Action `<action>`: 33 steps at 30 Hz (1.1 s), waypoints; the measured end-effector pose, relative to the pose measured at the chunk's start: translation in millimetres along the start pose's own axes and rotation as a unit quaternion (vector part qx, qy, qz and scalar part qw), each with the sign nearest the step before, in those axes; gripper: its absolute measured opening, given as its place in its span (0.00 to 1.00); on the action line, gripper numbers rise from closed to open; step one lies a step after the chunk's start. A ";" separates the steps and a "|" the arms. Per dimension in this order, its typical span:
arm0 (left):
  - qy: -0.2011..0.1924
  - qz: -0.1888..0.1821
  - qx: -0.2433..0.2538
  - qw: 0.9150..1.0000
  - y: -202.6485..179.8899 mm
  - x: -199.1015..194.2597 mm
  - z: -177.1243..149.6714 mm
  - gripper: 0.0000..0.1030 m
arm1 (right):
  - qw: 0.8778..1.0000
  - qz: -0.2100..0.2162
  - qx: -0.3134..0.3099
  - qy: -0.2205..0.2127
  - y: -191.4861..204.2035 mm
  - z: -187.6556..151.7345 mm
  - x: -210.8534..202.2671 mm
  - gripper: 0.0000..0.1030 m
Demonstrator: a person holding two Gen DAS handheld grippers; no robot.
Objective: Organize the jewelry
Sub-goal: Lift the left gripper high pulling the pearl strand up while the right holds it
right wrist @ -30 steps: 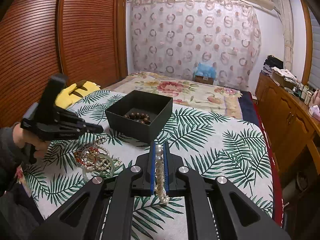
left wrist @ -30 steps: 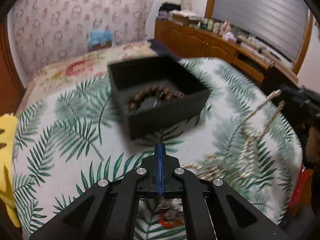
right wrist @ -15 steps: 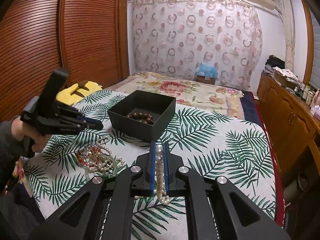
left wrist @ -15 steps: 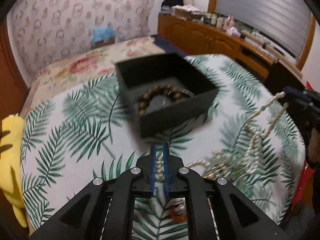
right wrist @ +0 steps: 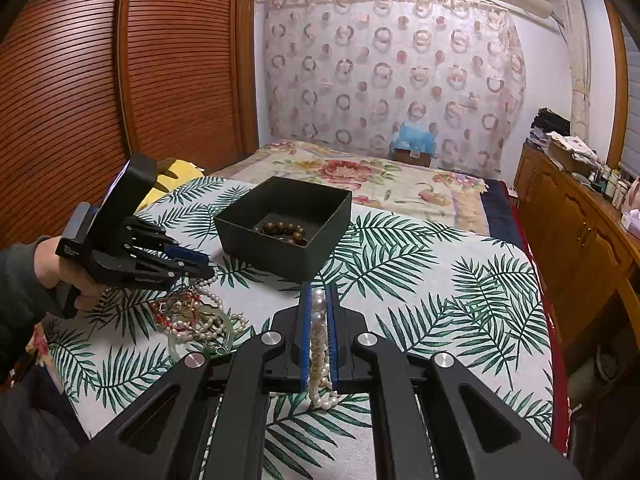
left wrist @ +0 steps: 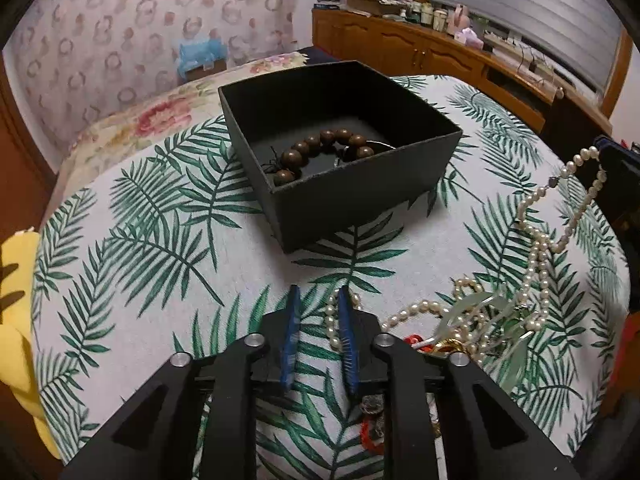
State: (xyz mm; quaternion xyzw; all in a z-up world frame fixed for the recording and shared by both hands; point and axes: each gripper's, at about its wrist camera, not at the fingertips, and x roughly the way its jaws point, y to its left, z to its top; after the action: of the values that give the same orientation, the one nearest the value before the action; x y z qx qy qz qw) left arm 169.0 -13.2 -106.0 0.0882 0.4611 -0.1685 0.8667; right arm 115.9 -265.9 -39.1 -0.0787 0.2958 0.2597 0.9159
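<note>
Right wrist: right gripper (right wrist: 319,300) clamped pearl necklace (right wrist: 318,336); left gripper (left wrist: 319,304) jaws opening, empty, over jewelry pile (left wrist: 460,328). Next: carry pearls to box (right wrist: 320,248), 12 o'clock.

Bead bracelet (left wrist: 320,150) lies in the box (left wrist: 360,188); jewelry pile (right wrist: 192,316) left of it.

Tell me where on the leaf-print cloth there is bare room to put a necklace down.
Free: the cloth right of the black box, up to the edge by the cabinets; also the strip between the box and the yellow cushion. Crowded: the jewelry pile under the left claw.
</note>
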 end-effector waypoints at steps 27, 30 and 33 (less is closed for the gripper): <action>-0.168 -0.044 0.001 0.985 -36.2 -117.5 39.0 0.03 | 0.999 0.000 -0.018 -0.029 6.3 20.1 -20.7 0.08; -0.190 -0.050 0.003 0.981 -40.2 -136.6 42.6 0.03 | 0.999 0.001 -0.021 -0.036 8.4 28.4 -24.1 0.08; -0.208 -0.048 0.007 0.977 -43.2 -152.3 43.2 0.03 | 0.999 0.002 -0.023 -0.038 10.9 31.1 -25.3 0.08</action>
State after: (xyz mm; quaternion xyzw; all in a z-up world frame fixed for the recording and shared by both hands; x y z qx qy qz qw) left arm 107.3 -34.5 44.5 0.0350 0.2732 -0.2282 0.9338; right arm 108.4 -258.3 1.1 -0.0892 0.2546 0.2710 0.9240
